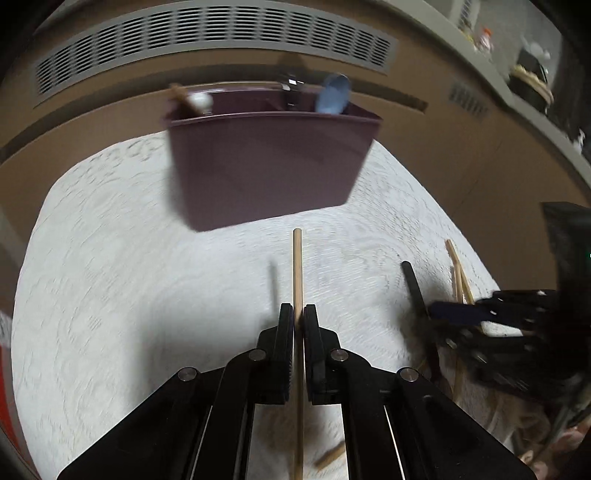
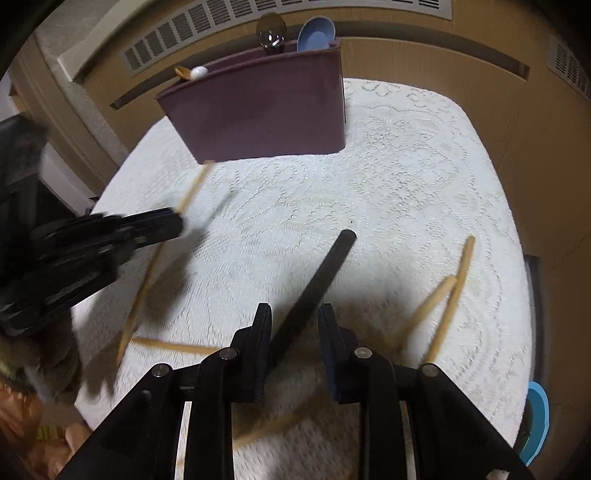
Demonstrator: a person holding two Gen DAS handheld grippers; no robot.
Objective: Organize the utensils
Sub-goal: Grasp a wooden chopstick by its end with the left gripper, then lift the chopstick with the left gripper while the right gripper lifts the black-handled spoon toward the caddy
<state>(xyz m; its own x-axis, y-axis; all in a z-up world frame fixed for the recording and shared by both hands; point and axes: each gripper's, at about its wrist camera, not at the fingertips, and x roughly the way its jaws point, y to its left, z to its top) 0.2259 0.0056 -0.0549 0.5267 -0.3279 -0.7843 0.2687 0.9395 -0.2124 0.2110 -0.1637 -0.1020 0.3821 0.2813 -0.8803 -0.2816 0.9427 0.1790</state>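
Left gripper [image 1: 299, 314]: clamped narrow on a wooden chopstick [image 1: 297, 266], which runs straight out between the pads toward the bin [image 1: 273, 162]; the far tip points at the bin's foot.
Right gripper [image 2: 295, 314]: jaws part-way apart, with a black stick [image 2: 321, 273] lying between them; the pads do not look pressed on it, so I read it as not gripped.
Bin: maroon, upright at the far edge of the white lace cloth [image 2: 406, 184]; it already holds a blue spoon [image 1: 332, 94], a metal utensil [image 2: 271, 33] and a white-tipped piece [image 2: 198, 72].
Loose pieces: a pair of chopsticks [image 2: 447, 295] lies to the right of the black stick, and more wooden ones lie near the front edge of the cloth.
Step in hand: by my reading, carrying the held chopstick to the bin.
How to do it well: lift until the tip clears the rim, tilt the stick upright, and let go only once the lower end is inside a compartment.
Risk: a thin stick held near its middle can pivot in the pads.
Right side: centre the pads on the black stick before closing.
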